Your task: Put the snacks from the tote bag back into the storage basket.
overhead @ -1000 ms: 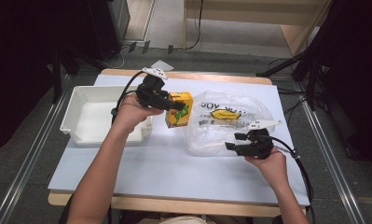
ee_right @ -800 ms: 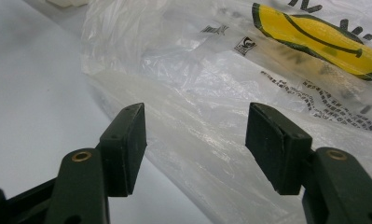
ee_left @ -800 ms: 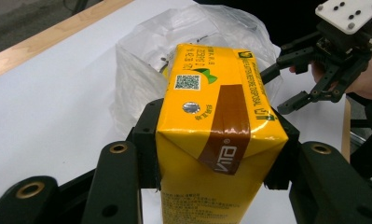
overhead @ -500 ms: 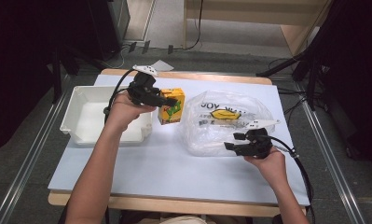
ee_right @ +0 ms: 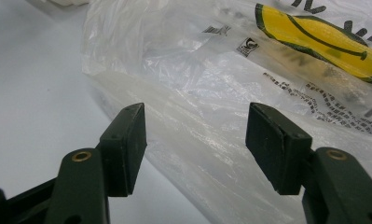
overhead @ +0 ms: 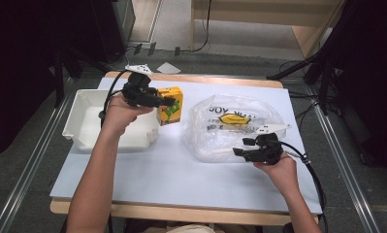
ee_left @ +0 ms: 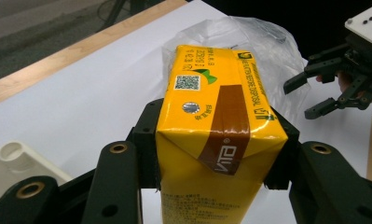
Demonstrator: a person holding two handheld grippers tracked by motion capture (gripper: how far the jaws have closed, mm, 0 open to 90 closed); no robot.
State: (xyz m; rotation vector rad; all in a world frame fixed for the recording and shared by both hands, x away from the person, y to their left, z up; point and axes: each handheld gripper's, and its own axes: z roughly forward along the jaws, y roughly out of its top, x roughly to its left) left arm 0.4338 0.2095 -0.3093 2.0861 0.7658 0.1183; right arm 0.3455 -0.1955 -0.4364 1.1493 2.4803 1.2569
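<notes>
My left claw [ee_left: 221,154] squeezes the yellow juice box [ee_left: 216,135] up above the table by the white tray [overhead: 84,121], while my right claw [ee_right: 195,140] waits wide open at the plastic bag [ee_right: 230,93] to pull it open.

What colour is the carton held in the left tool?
Yellow-orange carton with a brown band over its top, clearest in the left gripper view.
</notes>
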